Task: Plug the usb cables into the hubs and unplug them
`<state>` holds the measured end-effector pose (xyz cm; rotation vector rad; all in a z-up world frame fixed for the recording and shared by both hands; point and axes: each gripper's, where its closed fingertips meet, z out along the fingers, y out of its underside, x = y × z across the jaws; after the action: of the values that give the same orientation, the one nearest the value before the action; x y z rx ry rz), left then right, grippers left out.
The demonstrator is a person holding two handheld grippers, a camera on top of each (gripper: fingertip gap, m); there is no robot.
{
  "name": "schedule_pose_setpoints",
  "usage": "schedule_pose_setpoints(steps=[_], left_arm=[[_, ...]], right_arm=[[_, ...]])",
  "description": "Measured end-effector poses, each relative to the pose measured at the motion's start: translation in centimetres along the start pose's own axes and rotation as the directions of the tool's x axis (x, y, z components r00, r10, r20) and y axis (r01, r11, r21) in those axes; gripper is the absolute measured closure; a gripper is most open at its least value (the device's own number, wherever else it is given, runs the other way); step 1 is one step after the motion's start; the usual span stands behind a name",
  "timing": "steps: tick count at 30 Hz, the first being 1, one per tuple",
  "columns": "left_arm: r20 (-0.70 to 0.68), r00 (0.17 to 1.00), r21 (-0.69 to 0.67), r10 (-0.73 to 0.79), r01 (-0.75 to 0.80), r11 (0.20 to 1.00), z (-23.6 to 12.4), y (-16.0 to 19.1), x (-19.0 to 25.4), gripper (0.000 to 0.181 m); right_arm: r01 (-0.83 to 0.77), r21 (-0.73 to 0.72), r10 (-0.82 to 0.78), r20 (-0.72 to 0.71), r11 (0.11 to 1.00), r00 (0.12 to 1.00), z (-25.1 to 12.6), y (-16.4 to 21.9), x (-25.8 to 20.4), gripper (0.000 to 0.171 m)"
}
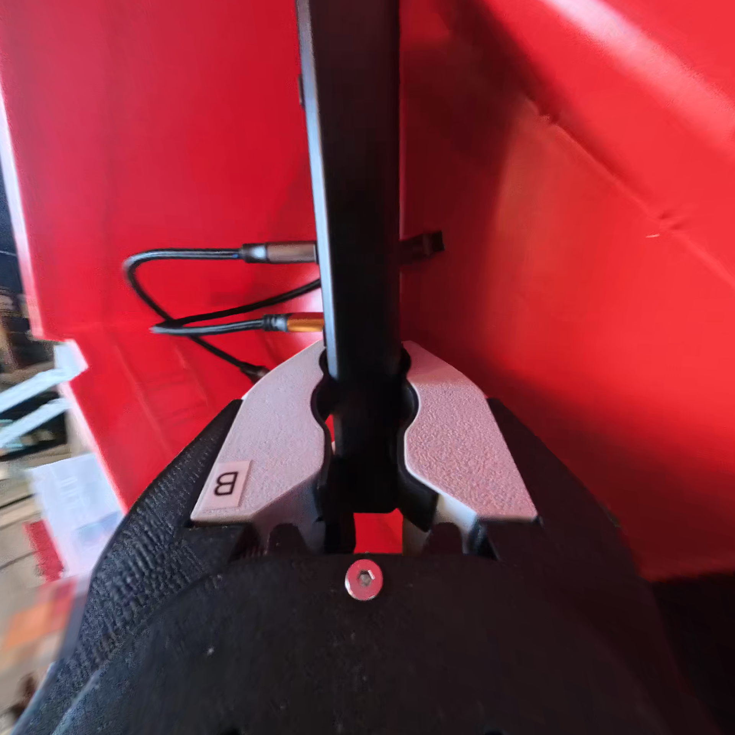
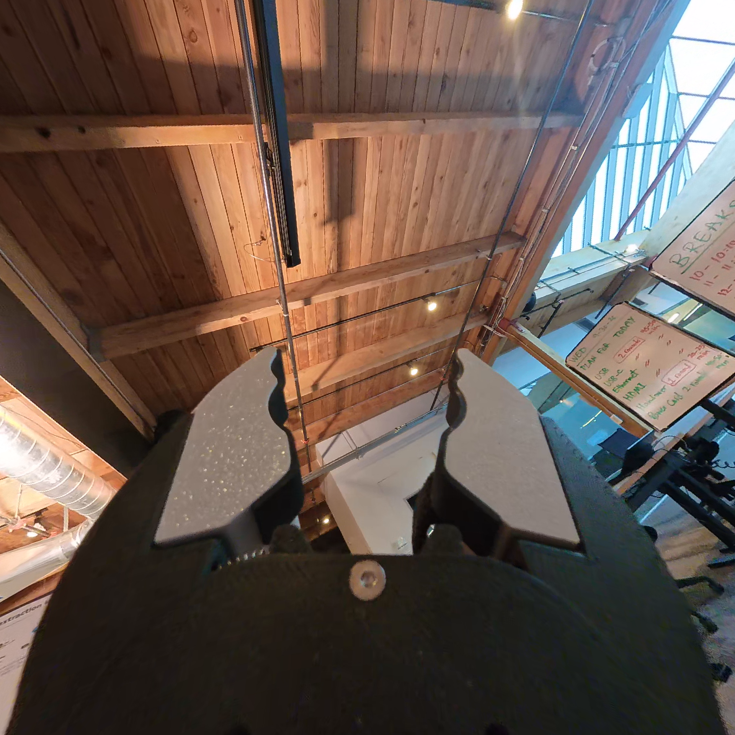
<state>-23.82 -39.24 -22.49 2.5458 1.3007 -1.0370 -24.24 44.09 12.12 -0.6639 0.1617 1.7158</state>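
The place looked like a loft-style workshop or lab set up in a timber building. Overhead ran a plank ceiling (image 2: 167,191) on heavy wooden beams (image 2: 278,296), with small spotlights (image 2: 430,305), a bare silver air duct (image 2: 43,457) and tall windows (image 2: 652,159). Hand-written whiteboards (image 2: 644,366) stood above dark desks (image 2: 676,473), and a red cloth (image 1: 557,278) covered the work surface.
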Motion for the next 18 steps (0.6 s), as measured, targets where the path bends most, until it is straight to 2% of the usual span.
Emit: schedule_pose_setpoints(steps=[3, 6, 9, 11, 14, 18], left_arm=[[0.160, 0.980, 0.039, 0.120, -0.128, 0.991, 0.7, 0.0, -1.3, 0.150], [0.174, 0.975, -0.001, 0.138, -0.140, 0.990, 0.2, 0.2, -1.8, 0.150], [0.346, 0.923, 0.016, 0.167, -0.184, 0.983, -1.5, -0.4, -3.9, 0.150], [0.452, 0.879, 0.056, 0.153, -0.199, 0.978, -3.6, -1.0, -5.4, 0.151], [0.573, 0.817, 0.164, 0.054, -0.179, 0.970, -7.6, -2.2, -7.4, 0.151], [0.729, 0.683, 0.266, -0.043, -0.226, 0.937, -14.5, -4.4, -10.1, 0.151]], right_arm=[[0.003, 0.003, -0.003, 0.004, 1.000, 1.000, 0.0, -0.1, -0.1, 0.093], [0.002, 0.003, -0.002, 0.001, 1.000, 1.000, 0.0, -0.2, -0.1, 0.094], [-0.002, 0.002, 0.002, 0.001, 1.000, 1.000, 0.0, -0.2, 0.0, 0.095], [-0.007, 0.002, 0.007, 0.002, 1.000, 1.000, 0.0, -0.1, 0.0, 0.096], [-0.041, -0.003, 0.041, 0.018, 0.999, 0.999, -0.1, 0.2, -0.6, 0.097], [-0.065, -0.043, 0.069, 0.098, 0.997, 0.993, -0.1, 1.3, -3.4, 0.101]])
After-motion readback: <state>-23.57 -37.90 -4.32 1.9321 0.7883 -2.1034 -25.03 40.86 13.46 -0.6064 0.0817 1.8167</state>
